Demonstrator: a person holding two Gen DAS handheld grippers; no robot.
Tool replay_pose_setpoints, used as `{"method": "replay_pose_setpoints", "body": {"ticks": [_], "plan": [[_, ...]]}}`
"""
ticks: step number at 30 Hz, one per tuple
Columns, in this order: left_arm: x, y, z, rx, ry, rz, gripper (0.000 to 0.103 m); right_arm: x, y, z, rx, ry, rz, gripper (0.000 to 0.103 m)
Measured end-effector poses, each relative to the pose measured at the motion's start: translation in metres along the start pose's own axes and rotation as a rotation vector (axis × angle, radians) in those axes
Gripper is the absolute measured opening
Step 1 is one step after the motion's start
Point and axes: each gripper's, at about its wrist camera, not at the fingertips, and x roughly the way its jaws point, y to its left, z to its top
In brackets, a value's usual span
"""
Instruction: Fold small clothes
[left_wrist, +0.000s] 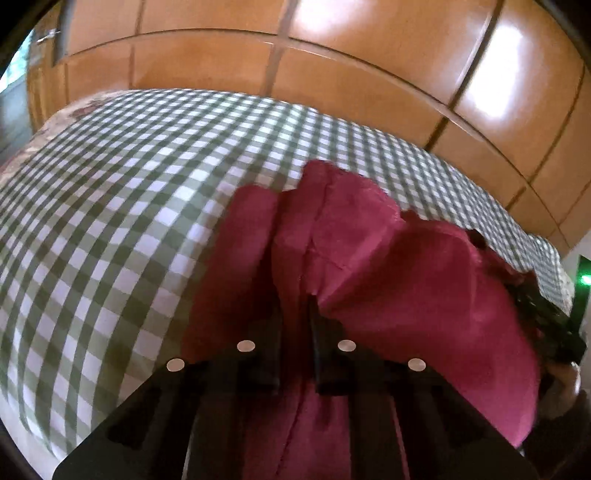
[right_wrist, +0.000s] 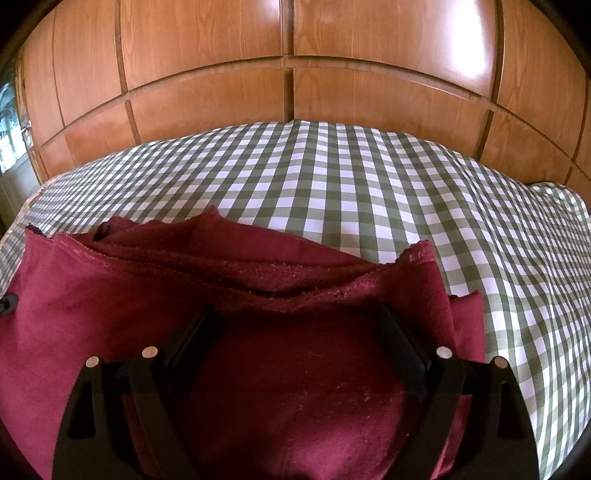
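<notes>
A dark red garment (left_wrist: 388, 266) lies bunched on a green and white checked cloth (left_wrist: 110, 206). My left gripper (left_wrist: 295, 314) is shut on a fold of the garment, which runs between its two fingers. In the right wrist view the same red garment (right_wrist: 295, 387) lies in layers with raw edges at its far side. My right gripper (right_wrist: 299, 325) stands open, its fingers wide apart and tucked under a drooping edge of the garment. The fingertips are hidden by cloth.
The checked cloth (right_wrist: 351, 184) covers a bed that stretches away to a wooden wardrobe wall (right_wrist: 288, 55). In the left wrist view the other gripper's dark body (left_wrist: 546, 317) shows at the right edge.
</notes>
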Motion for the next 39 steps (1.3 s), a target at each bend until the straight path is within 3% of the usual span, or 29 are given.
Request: {"method": "replay_pose_setpoints", "body": {"ticks": [6, 8, 9, 10, 12, 17, 20, 25, 31, 33, 39], "plan": [[-0.006, -0.001, -0.011, 0.03, -0.045, 0.012, 0.013, 0.002, 0.001, 0.0, -0.005, 0.002, -0.005, 0.089], [-0.014, 0.005, -0.012, -0.018, -0.061, -0.018, 0.023, 0.002, 0.001, 0.0, -0.007, 0.001, -0.008, 0.089], [-0.015, 0.007, -0.012, -0.038, -0.064, -0.031, 0.034, 0.001, 0.001, 0.0, -0.009, 0.0, -0.01, 0.089], [-0.019, 0.011, -0.014, -0.071, -0.072, -0.066, 0.052, 0.001, 0.002, 0.0, -0.011, -0.003, -0.015, 0.089], [-0.026, 0.013, -0.016, -0.1, -0.092, -0.11, 0.072, -0.002, 0.002, -0.001, -0.014, -0.016, -0.022, 0.097], [-0.038, 0.006, -0.021, -0.064, -0.119, -0.054, 0.074, -0.015, 0.008, -0.003, -0.023, -0.063, -0.105, 0.101], [-0.044, 0.013, -0.024, -0.093, -0.137, -0.049, 0.084, -0.032, 0.013, -0.007, -0.042, -0.088, -0.149, 0.101], [-0.034, 0.029, -0.031, -0.179, -0.06, -0.074, 0.084, -0.066, 0.027, -0.029, -0.126, -0.121, -0.199, 0.101], [-0.031, 0.021, -0.038, -0.146, -0.049, -0.122, 0.092, -0.098, 0.035, -0.06, -0.202, -0.11, -0.199, 0.101], [-0.029, 0.018, -0.039, -0.148, -0.048, -0.151, 0.099, -0.102, 0.031, -0.071, -0.189, -0.096, -0.198, 0.101], [-0.027, 0.017, -0.037, -0.171, -0.035, -0.151, 0.099, -0.079, 0.023, -0.094, -0.12, -0.042, -0.168, 0.101]]}}
